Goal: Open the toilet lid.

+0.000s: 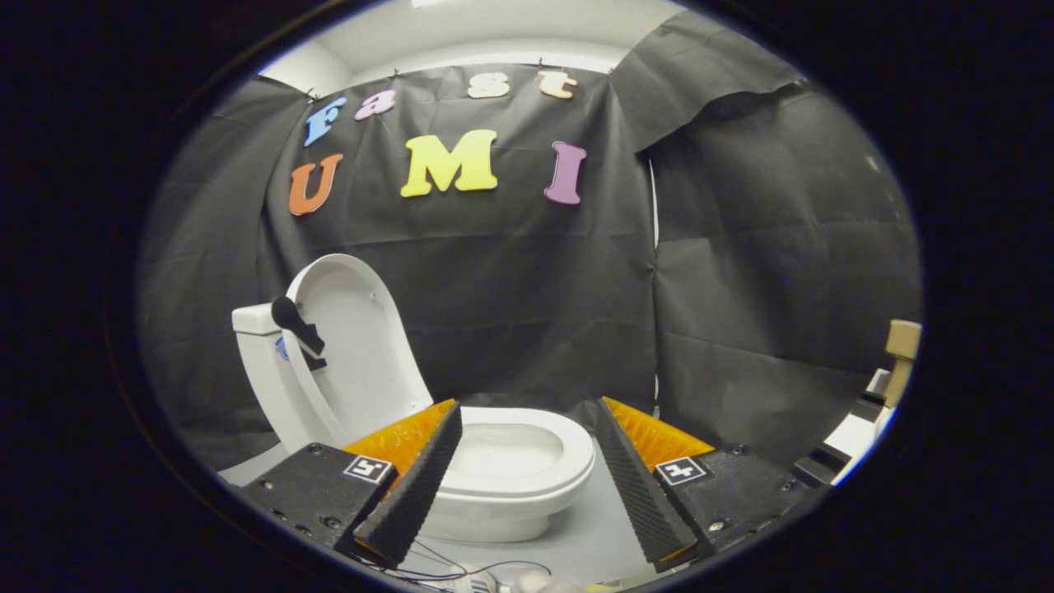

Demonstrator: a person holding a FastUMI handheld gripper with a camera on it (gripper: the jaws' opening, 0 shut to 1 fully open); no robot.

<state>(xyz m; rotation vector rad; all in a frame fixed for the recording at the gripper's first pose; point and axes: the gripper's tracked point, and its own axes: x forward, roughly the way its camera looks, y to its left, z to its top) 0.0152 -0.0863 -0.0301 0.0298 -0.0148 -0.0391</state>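
Booth wall (527,313): black cloth, hung in creased panels behind everything; a pale strip of ceiling showed above it.

Toilet (494,486): white, small, standing on a grey floor (593,535) just ahead of the fingers and slightly toward the left one. Bowl and seat faced the camera with the opening exposed.

Toilet lid (362,346): white, oval, stood upright and leaned back against the tank (255,321), its underside turned toward the camera. Judged from this, the lid was already open and the task looked all but done.

Gripper (527,473): two fingers spread wide apart, nothing between them but open air, with the bowl seen through the gap. Neither finger touched the toilet.

Handle (296,325): dark, knob-ended, fixed to the lid's near edge beside the tank; probably the intended grasp point.

Boxes (897,354): tan and white items stacked at the far right, well apart from the toilet.

Cables (461,568): thin wires on the floor beneath the fingers.

Handling note: the remaining step appeared to be a clean withdrawal. Best done by keeping the fingers spread, backing straight away from the bowl, and avoiding any brush against the handle that might tip the lid forward again.
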